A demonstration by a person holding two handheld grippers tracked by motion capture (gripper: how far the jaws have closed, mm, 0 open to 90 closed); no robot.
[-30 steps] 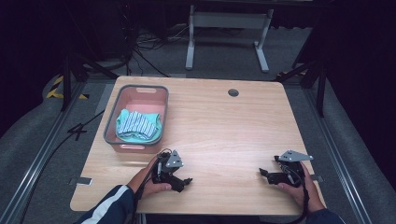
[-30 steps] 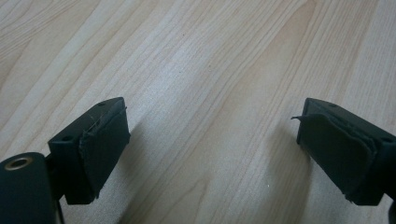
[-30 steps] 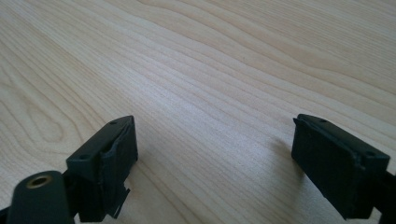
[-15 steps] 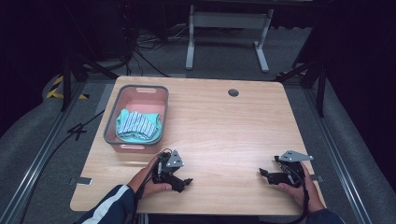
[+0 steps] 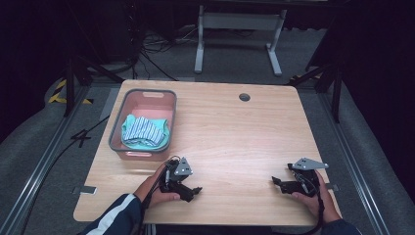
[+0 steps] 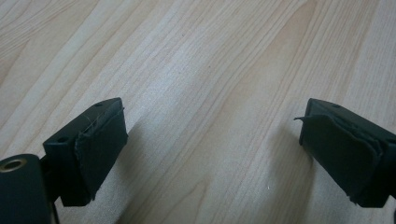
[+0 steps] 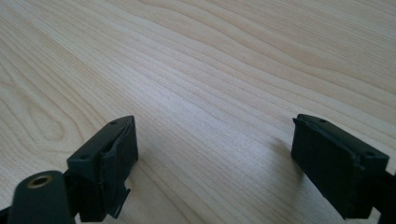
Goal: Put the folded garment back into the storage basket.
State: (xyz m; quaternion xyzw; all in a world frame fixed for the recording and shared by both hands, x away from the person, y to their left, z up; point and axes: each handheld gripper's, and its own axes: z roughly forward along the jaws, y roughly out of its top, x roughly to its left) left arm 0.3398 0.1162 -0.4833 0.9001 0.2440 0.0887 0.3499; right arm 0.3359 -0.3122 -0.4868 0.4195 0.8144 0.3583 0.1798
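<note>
Two grippers rest near the bench's point(image 5: 235, 127) front edge: left gripper point(image 5: 195, 191) and right gripper point(image 5: 277, 182), jaws spread wide, nothing held. Striped cloth point(image 5: 143, 131) lies in the pink basket point(image 5: 166, 120) at the left edge. Risk: a reaching jaw catches the rim and drags the basket. Nothing has moved since the earlier frames.

Basket point(image 5: 168, 120): pink with grey rim. Cloth point(image 5: 143, 131): blue-and-white striped over turquoise. Table point(image 5: 235, 137): light wood grain. Both grippers point(image 5: 196, 190) point(image 5: 277, 182): black, grey top plates.
</note>
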